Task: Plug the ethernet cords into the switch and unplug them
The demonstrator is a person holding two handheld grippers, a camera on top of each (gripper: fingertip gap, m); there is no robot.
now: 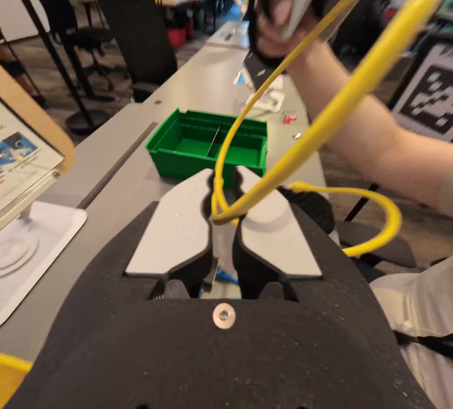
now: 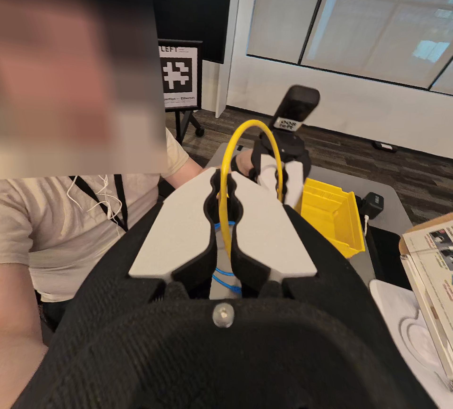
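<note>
A yellow ethernet cord (image 1: 318, 132) loops in the air between my two grippers. My left gripper (image 1: 224, 174) is closed on it, with strands of the cord pinched between its fingers above a grey table (image 1: 201, 83). In the right wrist view the left gripper (image 2: 282, 179) shows with the cord (image 2: 245, 124) running between its fingers. My right gripper (image 2: 223, 176) is shut on the same cord; it appears blurred, high up, in the left wrist view (image 1: 277, 12). A blue cord (image 2: 224, 274) lies below on the table. No switch is in view.
A green divided bin (image 1: 186, 167) stands on the table ahead of the left gripper. A yellow bin (image 2: 328, 213) and a small black device (image 2: 372, 203) sit to the right. A white tray (image 1: 36, 250), a printed board (image 2: 431, 250) and a person's arm (image 1: 380, 147) are close by. Left tips to right tips: about 15 cm.
</note>
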